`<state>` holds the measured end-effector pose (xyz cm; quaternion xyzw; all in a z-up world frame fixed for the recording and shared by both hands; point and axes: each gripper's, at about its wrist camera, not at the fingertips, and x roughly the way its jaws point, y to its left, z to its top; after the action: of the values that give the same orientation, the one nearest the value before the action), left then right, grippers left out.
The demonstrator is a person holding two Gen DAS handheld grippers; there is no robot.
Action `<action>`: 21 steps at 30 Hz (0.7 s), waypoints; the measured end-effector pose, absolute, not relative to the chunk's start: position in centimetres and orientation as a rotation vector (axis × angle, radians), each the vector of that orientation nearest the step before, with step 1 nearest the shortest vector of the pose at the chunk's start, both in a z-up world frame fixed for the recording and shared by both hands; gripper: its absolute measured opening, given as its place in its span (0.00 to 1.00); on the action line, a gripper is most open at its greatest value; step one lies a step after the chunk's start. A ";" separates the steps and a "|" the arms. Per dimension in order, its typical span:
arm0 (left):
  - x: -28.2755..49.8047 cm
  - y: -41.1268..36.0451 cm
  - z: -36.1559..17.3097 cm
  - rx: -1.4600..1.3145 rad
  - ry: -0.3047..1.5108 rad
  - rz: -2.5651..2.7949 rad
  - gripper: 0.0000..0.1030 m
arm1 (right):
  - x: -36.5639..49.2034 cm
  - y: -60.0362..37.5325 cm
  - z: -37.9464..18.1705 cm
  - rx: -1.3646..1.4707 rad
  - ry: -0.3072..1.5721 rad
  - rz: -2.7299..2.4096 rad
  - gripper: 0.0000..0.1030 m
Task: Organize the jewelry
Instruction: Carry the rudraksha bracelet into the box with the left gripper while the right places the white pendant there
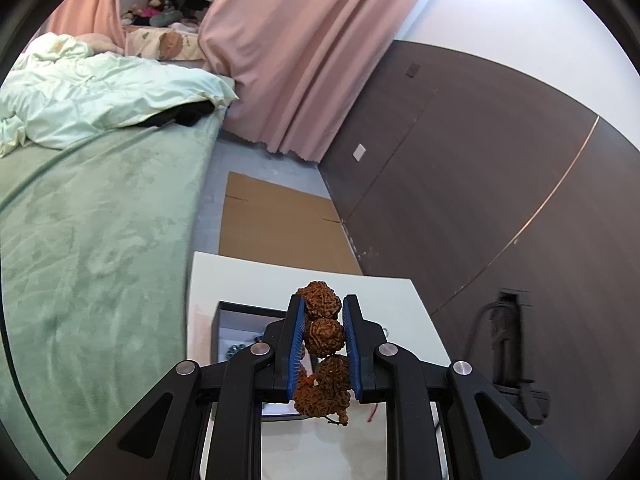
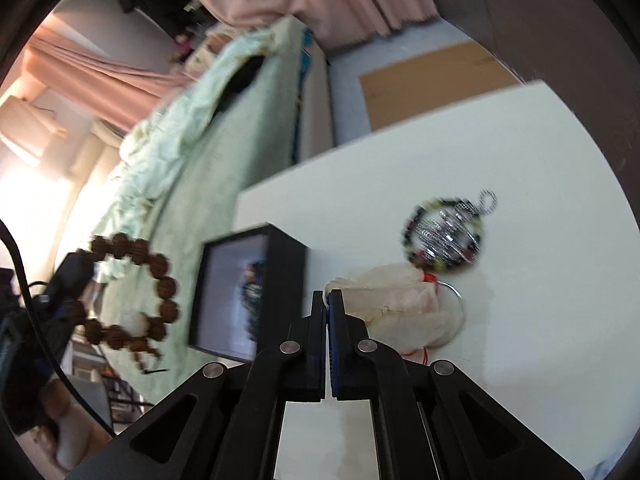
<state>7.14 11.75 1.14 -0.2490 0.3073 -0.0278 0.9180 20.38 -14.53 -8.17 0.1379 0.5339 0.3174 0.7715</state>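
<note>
Hanging in the left gripper, clamped above the black open box, the brown knobbly-bead bracelet risks slipping or snagging the rim. Right gripper pinched closed, empty, near the white pouch.

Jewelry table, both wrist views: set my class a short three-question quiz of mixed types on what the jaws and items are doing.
1. True or false: the left gripper holds the brown bead bracelet in the air.
2. The black box is: A) open, B) lidded, C) upside down.
3. Fill in: the right gripper's jaws are ____ on nothing.

Key: 1 true; 2 A; 3 shut. The silver and beaded bracelets lie on the white table.
</note>
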 end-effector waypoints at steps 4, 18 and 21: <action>6.5 12.8 1.4 -0.522 0.617 -0.040 0.20 | 19.5 -14.0 -6.4 0.316 1.098 0.736 0.03; 4.9 15.9 1.9 -0.568 0.574 0.013 0.20 | 16.2 -8.6 -1.6 0.358 0.873 0.980 0.03; 4.9 16.0 2.0 -0.569 0.577 0.014 0.20 | 16.8 -7.1 -3.1 0.275 0.951 0.932 0.36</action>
<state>4.88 15.99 1.97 -0.2770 0.2805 0.0070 0.9190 16.77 -7.12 -3.12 0.1274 0.4395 0.4309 0.7778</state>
